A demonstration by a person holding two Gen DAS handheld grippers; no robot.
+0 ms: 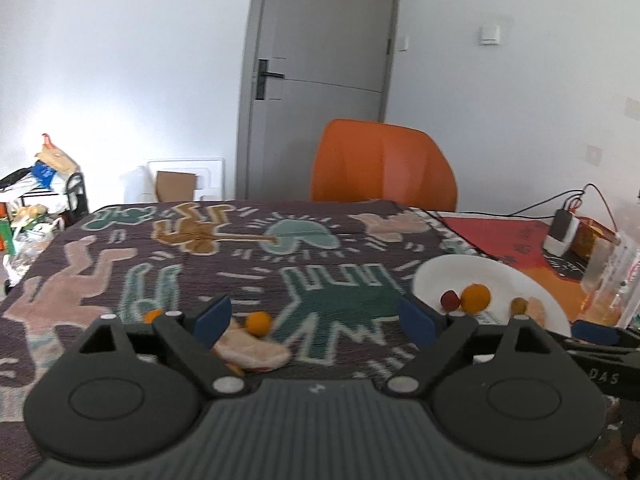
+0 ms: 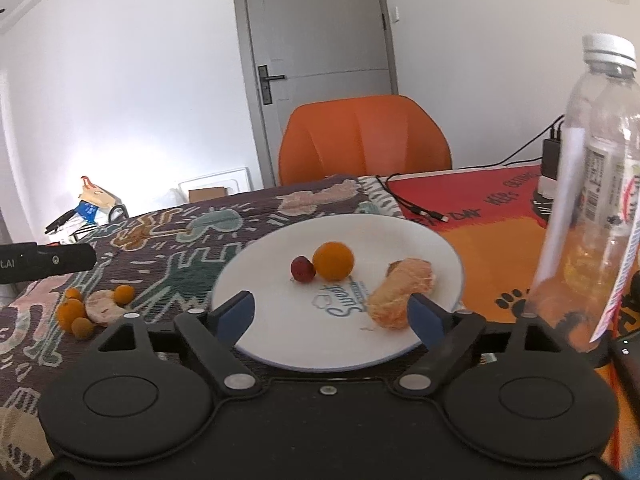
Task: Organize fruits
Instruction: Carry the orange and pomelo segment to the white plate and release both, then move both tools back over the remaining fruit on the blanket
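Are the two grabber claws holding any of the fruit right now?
No. The left gripper and the right gripper are both open with nothing gripped. The peeled orange lies on the white plate, beside the right one's finger.

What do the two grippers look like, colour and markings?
Both match: the left gripper and the right gripper have a black ribbed body, two round black discs, black linkage bars with silver pivot pins, and blue pads on the fingers. White lettering runs along the side of each, only partly readable. No cables, hands or sleeves show.
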